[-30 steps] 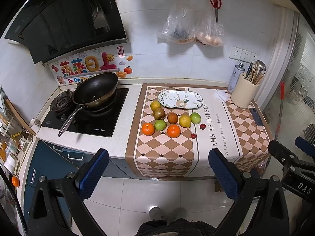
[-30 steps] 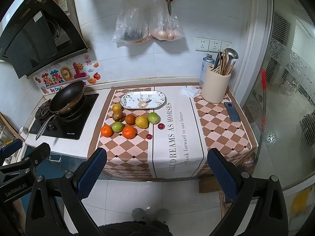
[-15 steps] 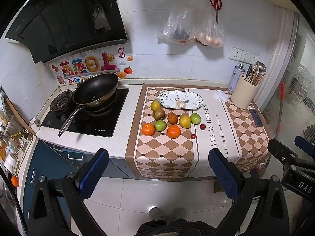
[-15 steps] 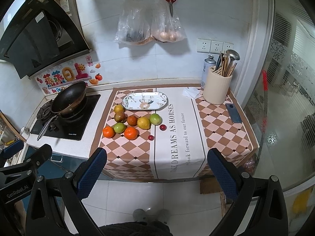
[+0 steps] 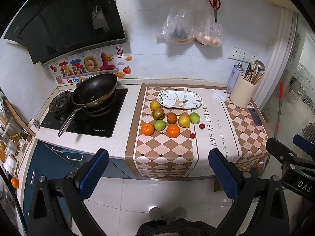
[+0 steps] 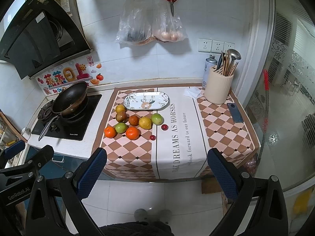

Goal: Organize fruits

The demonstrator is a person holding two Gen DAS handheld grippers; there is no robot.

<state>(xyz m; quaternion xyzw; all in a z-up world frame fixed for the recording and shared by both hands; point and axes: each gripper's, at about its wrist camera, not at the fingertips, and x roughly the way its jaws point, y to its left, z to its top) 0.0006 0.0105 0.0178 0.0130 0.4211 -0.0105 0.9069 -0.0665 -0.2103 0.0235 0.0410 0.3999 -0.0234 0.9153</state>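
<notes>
While both tongs hang wide open and empty over the floor, well short of the desk, the work looks not yet begun: the left tongs [image 5: 158, 174] show their two blue pads [image 5: 92, 174] spread far apart with nothing between them, and the right tongs [image 6: 156, 172] stand the same way, released and touching nothing. Beyond them the desk [image 6: 177, 147] carries a checked cloth, and on its left half the fruit lies loose in a cluster: two oranges [image 6: 132, 133] nearest, a green fruit [image 6: 120, 127] between them, then a brown pear-like one [image 6: 121, 116], a dark reddish one [image 6: 133, 120], a yellow one [image 6: 145, 123] and another green one [image 6: 157, 118] in a row farther back, with a further yellow fruit [image 6: 120, 108] just beside the plate. Two small red fruits [image 6: 164, 126] sit apart to the right of the cluster. The patterned oval plate [image 6: 146, 102] lies bare at the far side, touching none of the fruit as far as I can tell. I judge this the approach step; the next move calls for carrying one pair of tongs forward and down over a near fruit, likely an orange, and closing gently on it, since round fruit may roll or slip.
</notes>
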